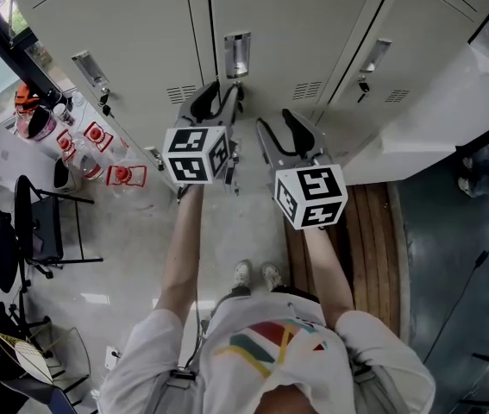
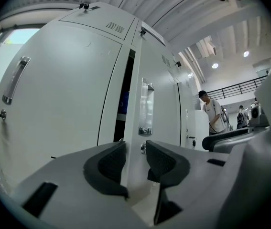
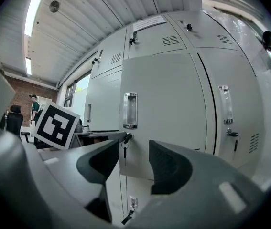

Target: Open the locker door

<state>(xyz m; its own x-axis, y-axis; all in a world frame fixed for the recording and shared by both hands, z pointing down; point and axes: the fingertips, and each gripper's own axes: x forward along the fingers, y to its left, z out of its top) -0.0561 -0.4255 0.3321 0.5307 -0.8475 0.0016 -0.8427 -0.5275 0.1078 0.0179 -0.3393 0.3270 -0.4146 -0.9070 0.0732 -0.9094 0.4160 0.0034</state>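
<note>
The grey locker door [image 1: 270, 24] with a recessed metal handle [image 1: 237, 54] stands ahead of me. In the left gripper view it is slightly ajar, with a dark gap [image 2: 124, 104] beside its free edge [image 2: 134, 128]. My left gripper [image 1: 223, 89] [image 2: 135, 149] is shut on that edge, below the handle [image 2: 146, 109] and level with the lock. My right gripper [image 1: 280, 121] [image 3: 134, 149] hangs open a little back from the door, with nothing between its jaws. It faces the handle [image 3: 130, 109] and a key [image 3: 124, 141] hanging in the lock.
Shut lockers [image 1: 106, 24] [image 1: 399, 41] flank the door on both sides. A wooden bench [image 1: 373, 231] lies at my right, black chairs [image 1: 37, 222] and red-and-white objects [image 1: 123, 176] at my left. A person [image 2: 214, 116] stands farther down the locker row.
</note>
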